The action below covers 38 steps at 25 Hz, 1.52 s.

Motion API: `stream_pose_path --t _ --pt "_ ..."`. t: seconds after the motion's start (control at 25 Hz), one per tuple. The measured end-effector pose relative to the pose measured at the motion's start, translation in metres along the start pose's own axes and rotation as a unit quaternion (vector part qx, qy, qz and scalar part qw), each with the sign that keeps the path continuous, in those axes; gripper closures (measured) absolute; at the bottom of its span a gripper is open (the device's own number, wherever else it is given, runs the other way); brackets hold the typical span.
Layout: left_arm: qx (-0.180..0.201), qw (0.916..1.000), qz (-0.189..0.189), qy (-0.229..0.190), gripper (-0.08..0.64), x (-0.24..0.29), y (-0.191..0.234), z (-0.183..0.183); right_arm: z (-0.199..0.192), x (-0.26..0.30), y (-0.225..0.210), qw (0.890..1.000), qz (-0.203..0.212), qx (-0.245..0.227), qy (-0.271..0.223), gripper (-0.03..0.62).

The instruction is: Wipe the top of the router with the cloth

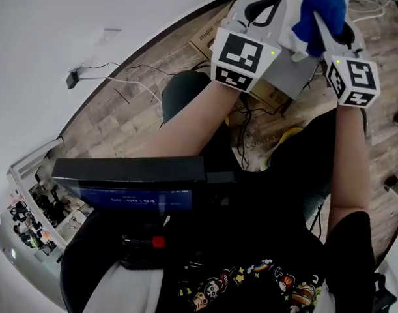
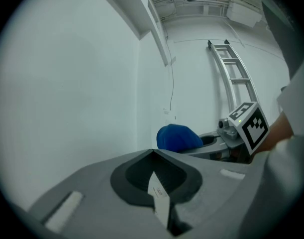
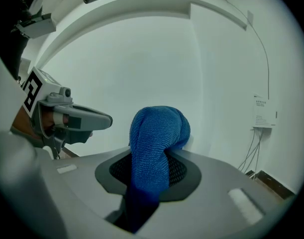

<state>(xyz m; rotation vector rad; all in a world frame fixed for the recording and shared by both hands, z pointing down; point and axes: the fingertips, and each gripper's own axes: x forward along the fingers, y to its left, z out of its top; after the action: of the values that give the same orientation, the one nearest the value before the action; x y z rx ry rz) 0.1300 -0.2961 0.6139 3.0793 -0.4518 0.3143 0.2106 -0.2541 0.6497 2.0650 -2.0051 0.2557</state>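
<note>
My right gripper (image 1: pixel 327 26) clamps the cloth (image 3: pixel 156 143), my left gripper (image 2: pixel 159 190) is closed on nothing; no router shows, so wiping looks unstarted.

Top of blue terry cloth (image 1: pixel 324 2) cut by head view's upper edge; its lower end hidden between closed jaws of right tool (image 3: pixel 156 153).

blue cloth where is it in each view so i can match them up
Head view: blue cloth at the top right.
Left gripper view: blue cloth just below centre.
Right gripper view: blue cloth at centre, pinched in the right claw.
Shared landmark: the white wall, seen in all three views.
</note>
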Motion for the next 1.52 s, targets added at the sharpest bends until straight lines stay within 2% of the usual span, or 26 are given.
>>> stream_pose_path --t 0.16,0.52,0.96,1.24,1.52 --pt "-0.007 0.9997 0.025 0.001 0.560 0.006 0.012 0.001 0.001 0.028 -0.003 1.000 0.017 -0.014 0.008 0.460" --pt "-0.007 0.9987 0.051 0.006 0.560 -0.008 0.033 -0.011 -0.009 0.052 0.031 0.997 0.072 -0.017 0.020 0.462" --pt "-0.001 0.9998 0.020 0.002 0.560 0.005 0.023 -0.020 -0.016 0.027 0.053 0.990 0.140 -0.012 0.025 0.462" --pt "0.004 1.0000 0.005 0.004 0.560 0.020 0.013 -0.025 -0.031 0.003 0.051 0.988 0.147 -0.015 0.037 0.462" --pt "0.004 1.0000 -0.003 -0.004 0.560 0.031 0.002 -0.025 -0.046 -0.009 0.022 0.992 0.113 -0.026 0.042 0.462"
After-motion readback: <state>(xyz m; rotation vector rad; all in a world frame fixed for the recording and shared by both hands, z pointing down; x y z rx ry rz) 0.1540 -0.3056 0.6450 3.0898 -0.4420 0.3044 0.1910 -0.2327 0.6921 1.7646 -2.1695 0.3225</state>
